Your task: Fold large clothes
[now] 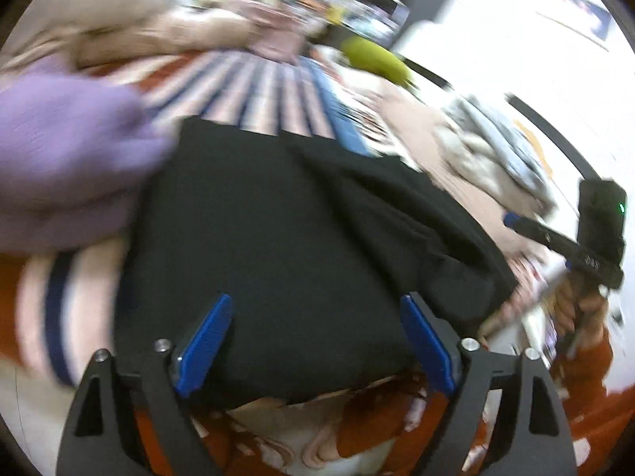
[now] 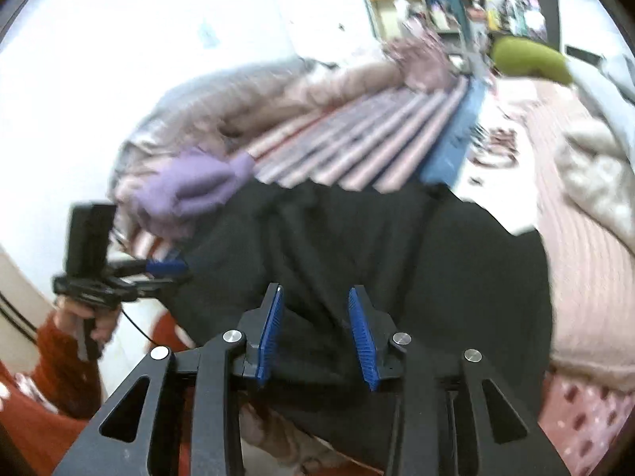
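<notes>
Under black garment point(image 1: 278, 218), striped bedding point(image 1: 262, 91), cluttered shelves point(image 2: 436, 0).

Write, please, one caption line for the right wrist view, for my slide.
Open right gripper above a dark garment spread on a striped bed cover, left gripper at the garment's edge.

Between the blue pads of the left tool point(image 1: 313, 341) lies a plain black garment point(image 1: 278, 238), and the right tool point(image 2: 317, 337) has a black frame and blue pads too. Beyond the garment is a cloth with pink and dark blue stripes point(image 2: 357, 146). To the left of it lies a lilac knit point(image 1: 59, 150), and far ahead an olive-green cushion point(image 2: 532, 59).
</notes>
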Demonstrator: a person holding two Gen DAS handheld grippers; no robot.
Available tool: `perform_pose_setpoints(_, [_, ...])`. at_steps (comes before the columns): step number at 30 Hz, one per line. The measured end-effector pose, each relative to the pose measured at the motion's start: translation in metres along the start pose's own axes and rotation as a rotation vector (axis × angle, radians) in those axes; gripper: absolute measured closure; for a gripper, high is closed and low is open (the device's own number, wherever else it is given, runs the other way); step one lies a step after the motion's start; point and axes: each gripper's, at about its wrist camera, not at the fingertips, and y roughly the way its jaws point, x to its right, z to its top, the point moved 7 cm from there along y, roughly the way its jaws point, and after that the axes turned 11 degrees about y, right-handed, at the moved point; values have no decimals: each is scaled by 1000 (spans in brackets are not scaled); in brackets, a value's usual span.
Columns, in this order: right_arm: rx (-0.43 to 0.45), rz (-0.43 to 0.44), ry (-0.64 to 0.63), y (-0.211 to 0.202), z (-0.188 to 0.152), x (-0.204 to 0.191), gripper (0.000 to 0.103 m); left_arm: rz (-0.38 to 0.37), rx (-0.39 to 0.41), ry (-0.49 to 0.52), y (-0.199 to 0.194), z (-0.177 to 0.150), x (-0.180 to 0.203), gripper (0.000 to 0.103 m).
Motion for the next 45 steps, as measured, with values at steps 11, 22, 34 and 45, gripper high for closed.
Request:
perform_pose_setpoints(11, [-231,-117,-41,121,-77,-5,97,39,29,-315,22,-58,-67,13])
perform_pose_setpoints(22, [-222,-115,-57,118,-87,-13,92,-262,205,-158,34,14,40,83])
perform_pose_setpoints(34, [77,-128,195,-53,-26,115,78,-607,-21,65,141,52,186,70])
perform_pose_setpoints(45, [-144,89,222,40,-7,79,49,-645,-20,177,112,24,189,29])
